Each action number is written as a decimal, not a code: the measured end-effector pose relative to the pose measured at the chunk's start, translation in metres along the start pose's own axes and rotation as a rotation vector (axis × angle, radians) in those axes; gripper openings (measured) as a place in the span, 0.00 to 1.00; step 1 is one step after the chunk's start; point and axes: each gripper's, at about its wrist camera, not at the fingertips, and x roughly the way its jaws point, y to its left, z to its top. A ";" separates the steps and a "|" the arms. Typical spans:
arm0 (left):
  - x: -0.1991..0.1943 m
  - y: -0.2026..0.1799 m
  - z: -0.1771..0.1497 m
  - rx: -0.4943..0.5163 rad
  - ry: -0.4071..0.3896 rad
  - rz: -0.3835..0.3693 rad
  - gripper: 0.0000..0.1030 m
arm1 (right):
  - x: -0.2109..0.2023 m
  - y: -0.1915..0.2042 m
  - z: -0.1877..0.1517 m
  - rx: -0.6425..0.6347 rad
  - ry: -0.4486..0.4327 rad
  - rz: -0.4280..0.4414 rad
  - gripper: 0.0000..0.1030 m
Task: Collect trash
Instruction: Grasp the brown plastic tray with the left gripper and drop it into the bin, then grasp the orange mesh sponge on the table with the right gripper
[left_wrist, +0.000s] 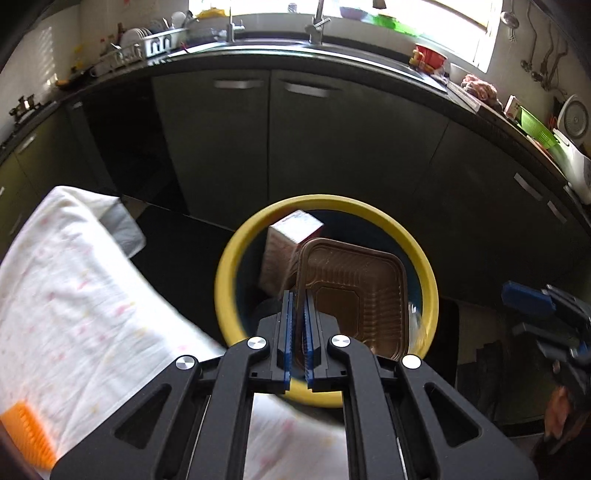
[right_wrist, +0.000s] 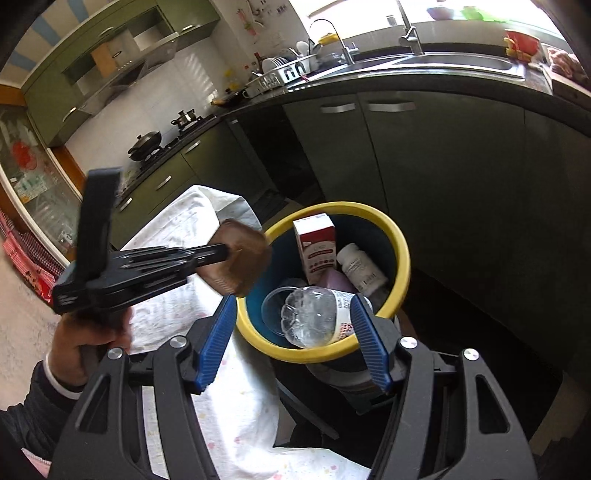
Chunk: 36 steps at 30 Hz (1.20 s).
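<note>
Orange comb-like item: at 8 o'clock of the left wrist view, lying on the white cloth, its edge blurred.
White cloth: faint pink and yellow specks; covers the surface left of the bin, from 9 to 7 o'clock of the left wrist view.
Left gripper: clenched on the rim of the brown plastic tray, blue pads pinching its near left edge; the person's hand grips its handle at 8 o'clock of the right wrist view.
Brown plastic tray: ribbed, square with cut corners; tilted and held over the mouth of the bin in the left wrist view; in the right wrist view it hangs at the bin's 10 o'clock rim, blurred.
Yellow-rimmed bin: round, dark blue inside; stands beside the cloth, before the dark cabinet doors.
Red and white carton: upright in the bin at 12 o'clock, leaning on the inner wall.
White pill bottle: in the bin at 2 o'clock, just right of the carton.
Clear plastic bottle: lying in the bin at 6 o'clock, base toward the camera, between the right gripper's fingers as viewed.
Right gripper: released, blue fingers spread wide above the near rim; whether the pads touch the bottle cannot be told.
Sink with tap: at 1 o'clock on the counter.
</note>
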 end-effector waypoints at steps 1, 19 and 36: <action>0.006 0.000 0.003 -0.005 0.004 -0.003 0.06 | 0.001 -0.001 0.000 0.003 0.001 -0.001 0.59; -0.116 0.064 -0.091 -0.148 -0.190 0.054 0.49 | 0.021 0.039 -0.004 -0.060 0.051 0.033 0.61; -0.256 0.199 -0.248 -0.376 -0.332 0.368 0.78 | 0.127 0.227 -0.010 -0.524 0.335 0.212 0.67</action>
